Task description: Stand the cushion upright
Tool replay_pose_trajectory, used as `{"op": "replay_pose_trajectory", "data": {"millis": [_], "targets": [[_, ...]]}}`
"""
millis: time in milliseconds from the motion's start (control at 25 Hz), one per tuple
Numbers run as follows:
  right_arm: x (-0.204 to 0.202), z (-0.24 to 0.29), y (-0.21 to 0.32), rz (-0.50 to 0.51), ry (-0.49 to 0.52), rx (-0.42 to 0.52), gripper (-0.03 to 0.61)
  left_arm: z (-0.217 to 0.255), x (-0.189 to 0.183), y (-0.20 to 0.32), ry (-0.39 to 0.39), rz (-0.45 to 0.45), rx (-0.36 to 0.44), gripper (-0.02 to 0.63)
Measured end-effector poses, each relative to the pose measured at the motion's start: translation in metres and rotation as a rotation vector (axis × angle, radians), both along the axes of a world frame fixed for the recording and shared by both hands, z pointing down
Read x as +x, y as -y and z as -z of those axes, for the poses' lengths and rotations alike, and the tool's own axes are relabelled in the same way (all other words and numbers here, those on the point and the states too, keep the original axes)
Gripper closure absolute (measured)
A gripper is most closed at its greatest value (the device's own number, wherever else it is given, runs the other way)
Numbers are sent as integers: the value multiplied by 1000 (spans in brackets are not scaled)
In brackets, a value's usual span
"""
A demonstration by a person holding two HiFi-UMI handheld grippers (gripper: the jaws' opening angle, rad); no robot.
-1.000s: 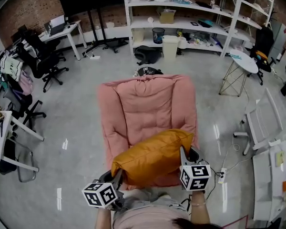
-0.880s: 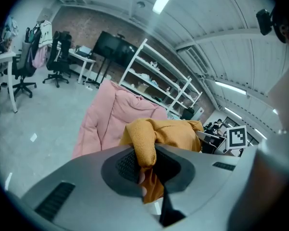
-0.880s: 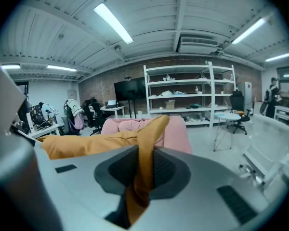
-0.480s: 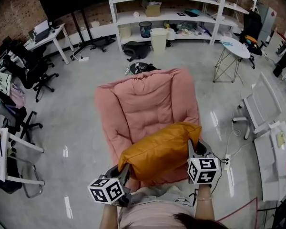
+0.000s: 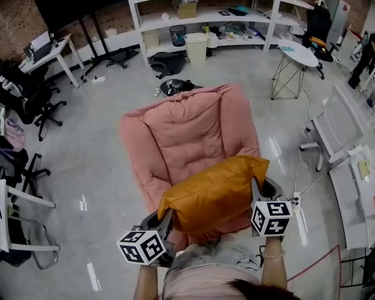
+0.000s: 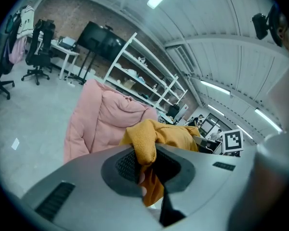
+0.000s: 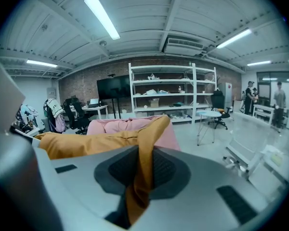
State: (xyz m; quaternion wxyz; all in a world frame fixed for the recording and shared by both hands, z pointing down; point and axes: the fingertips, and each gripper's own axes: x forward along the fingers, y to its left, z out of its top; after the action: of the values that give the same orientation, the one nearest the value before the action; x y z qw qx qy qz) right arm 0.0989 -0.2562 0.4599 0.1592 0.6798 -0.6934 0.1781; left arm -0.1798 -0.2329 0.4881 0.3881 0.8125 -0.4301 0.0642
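Note:
An orange cushion (image 5: pixel 212 195) hangs over the seat of a pink padded armchair (image 5: pixel 187 130), held at both near corners. My left gripper (image 5: pixel 165 220) is shut on its left corner, and the orange fabric (image 6: pixel 145 146) is pinched between the dark pads. On the other side my right gripper (image 5: pixel 257 192) is shut on the right corner; a fold of cushion (image 7: pixel 143 170) runs down between its pads. The cushion's top edge (image 7: pixel 101 139) stretches away to the left in the right gripper view, with the armchair (image 7: pixel 118 125) behind it.
White shelving (image 5: pixel 200 11) with boxes lines the far wall. A round white side table (image 5: pixel 297 55) stands at the right and a white desk (image 5: pixel 356 211) at the near right. Black office chairs (image 5: pixel 25 99) stand at the left. A dark bag (image 5: pixel 175 86) lies behind the armchair.
The cushion has shifted a little to the right and away from me in the head view, both grippers still holding its corners. The head view itself has swung left.

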Motion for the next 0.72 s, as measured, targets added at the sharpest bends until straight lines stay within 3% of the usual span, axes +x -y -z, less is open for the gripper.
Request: {"op": "replay_pose_trajectory", "data": {"millis": [720], "targets": [[21, 10, 49, 76, 39, -4, 514, 25, 16, 48, 12, 102, 38, 574]]}}
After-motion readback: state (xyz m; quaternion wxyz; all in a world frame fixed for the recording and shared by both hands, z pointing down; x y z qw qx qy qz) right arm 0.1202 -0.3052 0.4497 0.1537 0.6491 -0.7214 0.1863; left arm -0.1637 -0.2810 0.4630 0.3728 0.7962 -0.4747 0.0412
